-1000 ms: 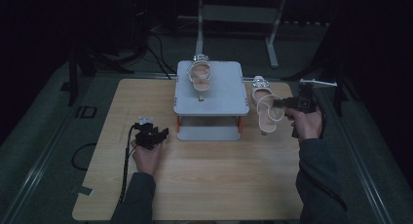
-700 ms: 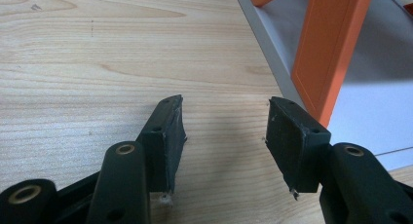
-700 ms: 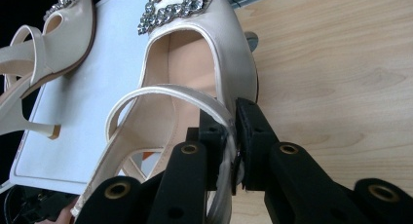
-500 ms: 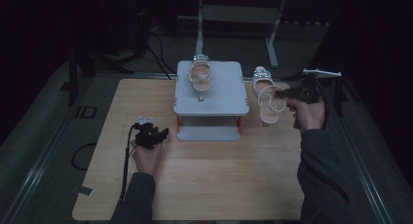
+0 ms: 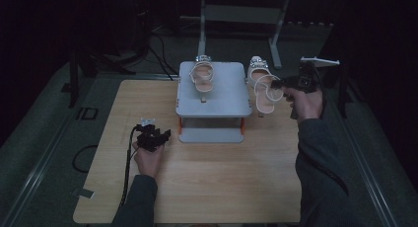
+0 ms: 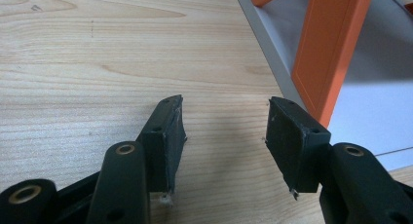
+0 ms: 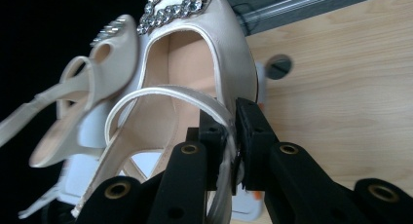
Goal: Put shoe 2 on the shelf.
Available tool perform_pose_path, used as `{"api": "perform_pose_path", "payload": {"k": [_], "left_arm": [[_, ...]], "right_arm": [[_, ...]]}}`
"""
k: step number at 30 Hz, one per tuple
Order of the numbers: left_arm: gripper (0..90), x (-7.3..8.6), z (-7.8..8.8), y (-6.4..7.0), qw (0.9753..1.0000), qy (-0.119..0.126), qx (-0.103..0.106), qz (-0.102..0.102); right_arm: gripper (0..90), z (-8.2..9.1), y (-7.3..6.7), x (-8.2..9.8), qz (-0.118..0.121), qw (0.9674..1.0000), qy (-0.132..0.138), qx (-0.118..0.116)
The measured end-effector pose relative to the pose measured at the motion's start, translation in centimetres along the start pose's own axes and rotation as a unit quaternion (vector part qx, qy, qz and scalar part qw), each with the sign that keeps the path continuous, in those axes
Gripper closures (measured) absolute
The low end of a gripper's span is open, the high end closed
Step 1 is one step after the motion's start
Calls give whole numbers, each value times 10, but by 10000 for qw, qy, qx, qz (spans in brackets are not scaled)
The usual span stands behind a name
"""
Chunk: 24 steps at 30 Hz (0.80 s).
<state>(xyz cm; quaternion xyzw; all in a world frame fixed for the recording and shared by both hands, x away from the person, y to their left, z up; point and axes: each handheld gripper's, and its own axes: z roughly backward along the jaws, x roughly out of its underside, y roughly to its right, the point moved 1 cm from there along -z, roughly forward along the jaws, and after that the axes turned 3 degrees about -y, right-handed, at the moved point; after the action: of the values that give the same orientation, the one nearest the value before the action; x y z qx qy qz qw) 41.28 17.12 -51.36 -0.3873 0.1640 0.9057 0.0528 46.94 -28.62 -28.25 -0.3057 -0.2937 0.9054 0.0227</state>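
A cream high-heeled sandal (image 5: 264, 88) with a jewelled buckle hangs above the table to the right of the grey stand (image 5: 213, 102). My right gripper (image 5: 277, 84) is shut on its heel strap (image 7: 195, 95), and the strap runs between the two pads. A matching sandal (image 5: 202, 78) lies on the stand's top; in the right gripper view it sits at the left (image 7: 83, 83). My left gripper (image 5: 158, 137) rests low over the wooden table (image 5: 212, 182) near the stand's front left, jaws apart with nothing between them (image 6: 224, 136).
The stand has orange legs (image 6: 326, 53) and a lower grey shelf (image 5: 212, 134). A metal frame (image 5: 241, 19) stands behind the table on the dark floor. A cable (image 5: 129, 163) trails from the left gripper toward the table's front edge.
My right gripper has lifted the sandal off the table and carried it up and back, beside the stand's top. The left gripper has stayed put.
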Motion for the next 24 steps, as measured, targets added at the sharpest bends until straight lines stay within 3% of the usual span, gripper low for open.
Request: {"api": "perform_pose_path", "payload": {"k": [11, 19, 24], "left_arm": [[484, 0, 0, 0, 10000, 3, 10, 4], [483, 0, 0, 0, 10000, 0, 12, 2], [482, 0, 0, 0, 10000, 5, 25, 9]], "right_arm": [[829, -28, -40, -12, -4, 9996, -103, -247], [829, -71, -68, -19, 28, 9989, -426, -170], [829, -91, -72, -22, -90, 9979, -627, -108]]}}
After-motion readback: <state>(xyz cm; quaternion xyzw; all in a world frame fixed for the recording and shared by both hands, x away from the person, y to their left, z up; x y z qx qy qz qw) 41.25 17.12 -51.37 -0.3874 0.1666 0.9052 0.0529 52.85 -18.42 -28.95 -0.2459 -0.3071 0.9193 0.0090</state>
